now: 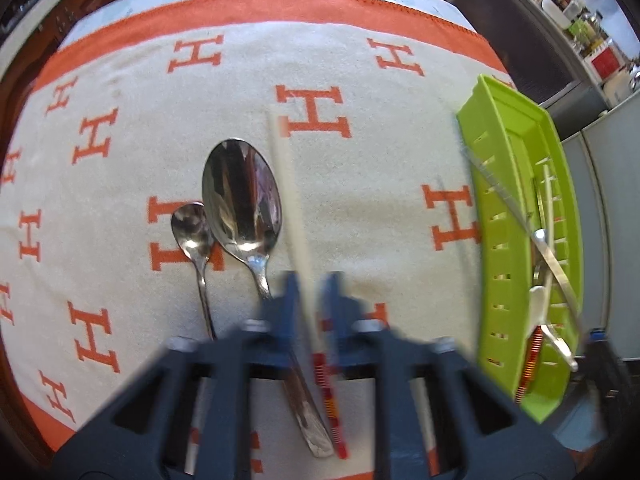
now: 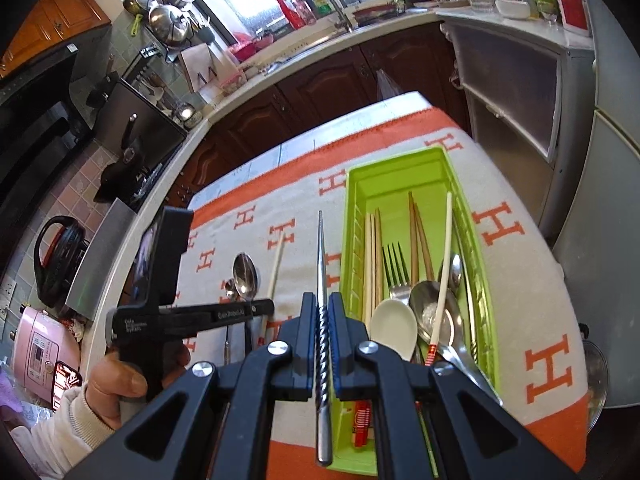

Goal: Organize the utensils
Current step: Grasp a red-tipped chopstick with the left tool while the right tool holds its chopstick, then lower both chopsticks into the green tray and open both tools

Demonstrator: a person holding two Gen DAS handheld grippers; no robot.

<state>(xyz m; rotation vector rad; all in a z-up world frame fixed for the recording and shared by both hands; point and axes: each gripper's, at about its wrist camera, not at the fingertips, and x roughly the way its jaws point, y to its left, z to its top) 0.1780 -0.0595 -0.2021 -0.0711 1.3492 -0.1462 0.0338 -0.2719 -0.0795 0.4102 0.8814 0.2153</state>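
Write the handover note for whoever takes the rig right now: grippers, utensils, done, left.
Left gripper: fingers straddle the cream chopstick lying on the cloth; grip not confirmed.
Right gripper: shut on the twisted metal chopstick, held beside the green tray, not yet in it.
Done: tray already holds wooden chopsticks, a fork, a white spoon, metal spoons and a cream chopstick.
Left: drop in the metal chopstick, then the cream chopstick, large spoon and small spoon from the cloth.
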